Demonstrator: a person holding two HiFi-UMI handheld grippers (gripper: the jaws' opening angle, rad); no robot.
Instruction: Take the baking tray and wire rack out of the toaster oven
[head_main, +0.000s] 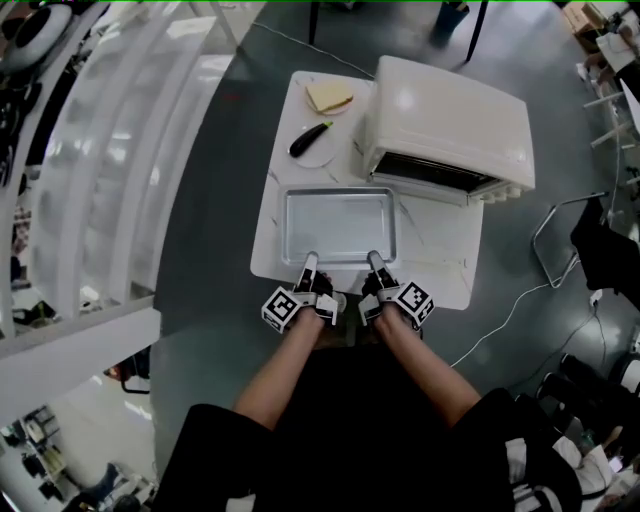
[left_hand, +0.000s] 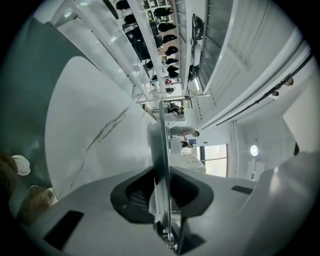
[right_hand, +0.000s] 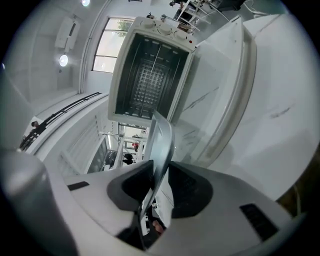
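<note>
The shiny metal baking tray (head_main: 340, 225) lies flat over the white table (head_main: 440, 260), in front of the white toaster oven (head_main: 450, 125). My left gripper (head_main: 308, 262) is shut on the tray's near rim at its left, my right gripper (head_main: 375, 260) on the same rim at its right. In the left gripper view the tray's edge (left_hand: 161, 150) runs upright between the dark pads. In the right gripper view the tray's rim (right_hand: 161, 145) sits between the pads, and the oven (right_hand: 150, 75) stands open behind with a wire rack (right_hand: 150, 80) inside.
A white plate (head_main: 316, 145) with a dark eggplant (head_main: 310, 138) and a slice of bread (head_main: 329, 96) sit at the table's far left. The oven's door (head_main: 425, 185) hangs open beside the tray. A white railing (head_main: 110, 200) runs along the left; cables lie on the floor at right.
</note>
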